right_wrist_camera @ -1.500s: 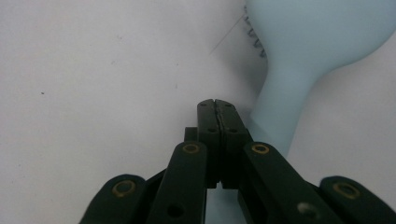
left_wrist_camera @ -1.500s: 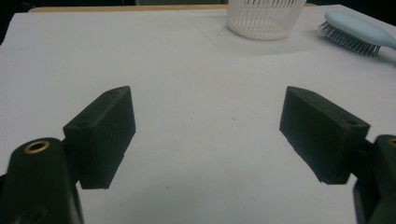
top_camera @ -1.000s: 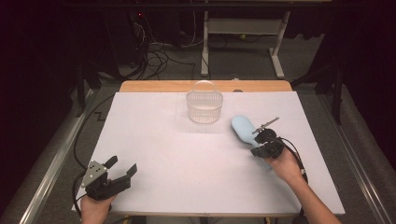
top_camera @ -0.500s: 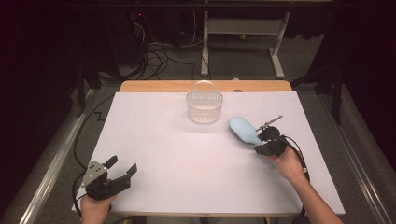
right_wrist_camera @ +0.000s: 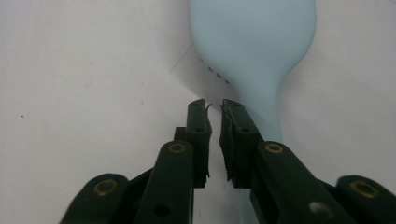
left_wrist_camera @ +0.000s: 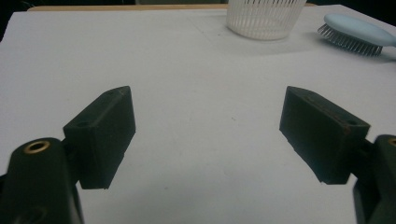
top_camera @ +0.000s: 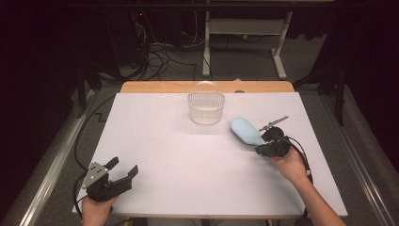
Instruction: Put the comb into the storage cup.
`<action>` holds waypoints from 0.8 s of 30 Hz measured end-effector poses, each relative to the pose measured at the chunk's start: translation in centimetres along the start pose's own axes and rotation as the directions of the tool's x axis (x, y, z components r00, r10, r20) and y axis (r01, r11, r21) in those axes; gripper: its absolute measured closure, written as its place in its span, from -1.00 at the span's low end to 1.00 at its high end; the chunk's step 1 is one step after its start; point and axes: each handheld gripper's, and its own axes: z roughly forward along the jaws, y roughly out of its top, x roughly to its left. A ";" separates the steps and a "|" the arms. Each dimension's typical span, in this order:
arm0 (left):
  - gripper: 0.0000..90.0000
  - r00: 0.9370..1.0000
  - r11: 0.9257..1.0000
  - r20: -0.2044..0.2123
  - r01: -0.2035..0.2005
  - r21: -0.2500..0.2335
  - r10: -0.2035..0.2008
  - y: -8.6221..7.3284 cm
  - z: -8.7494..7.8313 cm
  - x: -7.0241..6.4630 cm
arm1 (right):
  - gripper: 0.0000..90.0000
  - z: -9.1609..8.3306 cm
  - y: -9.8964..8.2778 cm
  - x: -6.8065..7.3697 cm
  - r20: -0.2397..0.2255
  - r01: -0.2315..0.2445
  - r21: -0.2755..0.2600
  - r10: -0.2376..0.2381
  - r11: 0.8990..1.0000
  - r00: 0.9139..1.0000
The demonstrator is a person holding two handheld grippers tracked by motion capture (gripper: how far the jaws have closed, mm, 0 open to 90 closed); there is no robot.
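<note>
High view: right gripper [top_camera: 263, 147] at handle end of blue hairbrush [top_camera: 245, 130], right of white basket [top_camera: 206, 107]; left gripper [top_camera: 123, 172] near-left.
Left gripper view: jaws spread wide, empty.
Right gripper view: jaws just opening, narrow gap, handle under right jaw, not pinched.

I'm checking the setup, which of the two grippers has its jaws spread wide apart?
The left gripper, at the table's near left corner: its jaws stand wide apart over bare table. The right gripper, by the blue hairbrush, shows a narrow gap.
</note>
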 end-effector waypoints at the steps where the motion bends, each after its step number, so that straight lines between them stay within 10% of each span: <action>1: -0.60 1.000 1.000 0.000 0.000 0.000 0.000 0.0 0.0 0.0 | 0.77 -0.2 0.0 0.0 0.000 -0.007 -0.005 0.007 1.000 1.000; 24: -0.60 1.000 1.000 0.002 0.000 0.003 0.000 0.0 0.0 0.0 | 0.19 1.7 1.2 -1.2 0.096 -0.028 0.057 0.022 0.998 0.995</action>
